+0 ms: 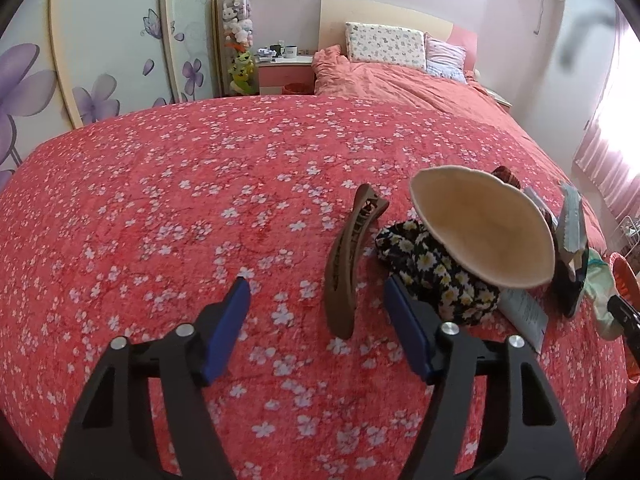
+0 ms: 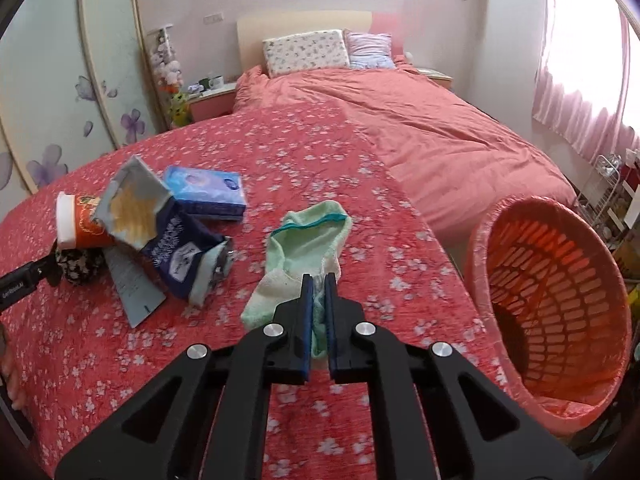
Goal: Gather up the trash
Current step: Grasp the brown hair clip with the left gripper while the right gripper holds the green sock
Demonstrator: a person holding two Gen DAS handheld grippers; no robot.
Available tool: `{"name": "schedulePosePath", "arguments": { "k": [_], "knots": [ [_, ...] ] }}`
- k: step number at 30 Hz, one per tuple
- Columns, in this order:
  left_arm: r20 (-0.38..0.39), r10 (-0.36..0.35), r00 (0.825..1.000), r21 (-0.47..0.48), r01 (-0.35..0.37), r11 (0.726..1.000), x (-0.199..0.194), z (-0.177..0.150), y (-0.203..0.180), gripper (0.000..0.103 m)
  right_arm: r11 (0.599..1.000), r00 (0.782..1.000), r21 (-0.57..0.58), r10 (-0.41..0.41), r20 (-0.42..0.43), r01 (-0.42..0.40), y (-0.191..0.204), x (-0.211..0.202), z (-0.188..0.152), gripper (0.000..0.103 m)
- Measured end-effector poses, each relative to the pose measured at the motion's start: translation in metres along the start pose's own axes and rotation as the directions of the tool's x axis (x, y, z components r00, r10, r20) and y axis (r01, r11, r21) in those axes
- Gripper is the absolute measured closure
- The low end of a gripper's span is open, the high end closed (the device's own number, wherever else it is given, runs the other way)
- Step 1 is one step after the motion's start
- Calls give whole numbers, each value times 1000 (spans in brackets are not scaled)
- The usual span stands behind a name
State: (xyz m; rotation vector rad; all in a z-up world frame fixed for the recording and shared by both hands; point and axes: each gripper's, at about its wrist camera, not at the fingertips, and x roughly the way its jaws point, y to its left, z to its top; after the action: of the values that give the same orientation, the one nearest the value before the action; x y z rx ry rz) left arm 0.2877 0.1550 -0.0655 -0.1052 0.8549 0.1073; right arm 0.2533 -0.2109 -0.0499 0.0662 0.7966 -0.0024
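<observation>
Where the left wrist camera looks down onto the bed (image 1: 160, 208) with its red floral cover, the left hand-held gripper (image 1: 316, 304) stands with its blue pads spread apart and nothing pressed between them. A brown hair claw clip (image 1: 348, 264) lies on the cover in the gap ahead of the pads, nearer the right pad. Just right of that pad sits a black daisy-print cloth (image 1: 436, 272), with a paper cup (image 1: 484, 224) lying on its side, mouth toward the camera.

In the right wrist view, the right hand-held gripper (image 2: 319, 280) is clamped on one end of a pale green sock (image 2: 304, 244), the rest trailing over the cover ahead. A torn dark blue packet (image 2: 176, 248) and a blue box (image 2: 208, 190) lie to the left. The orange trash basket (image 2: 560, 292) sits at the right, beside the bed, tipped toward the camera.
</observation>
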Motion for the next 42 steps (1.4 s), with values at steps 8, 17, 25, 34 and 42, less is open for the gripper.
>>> {"name": "schedulePosePath", "arguments": {
  "k": [8, 17, 25, 34, 42],
  "knots": [
    [-52, -8, 999, -26, 6, 1000, 26, 15, 1, 55, 1000, 999, 14, 5, -50, -4, -5, 13, -5, 96],
    [-39, -1, 999, 10, 1, 1000, 43, 37, -11, 58, 999, 997, 41, 21, -68, -18, -11, 17, -7, 83],
    [-28, -31, 999, -14, 31, 999, 43, 30, -8, 88, 999, 996, 38, 29, -83, -26, -11, 18, -8, 79],
    [-21, -50, 999, -58, 48, 997, 29, 18, 18, 89, 998, 998, 27, 51, -44, -50, -10, 10, -10, 96],
    [10, -27, 1000, -53, 28, 998, -2, 14, 27, 89, 998, 998, 23, 60, 32, -61, -8, -15, -1, 96]
  ]
}}
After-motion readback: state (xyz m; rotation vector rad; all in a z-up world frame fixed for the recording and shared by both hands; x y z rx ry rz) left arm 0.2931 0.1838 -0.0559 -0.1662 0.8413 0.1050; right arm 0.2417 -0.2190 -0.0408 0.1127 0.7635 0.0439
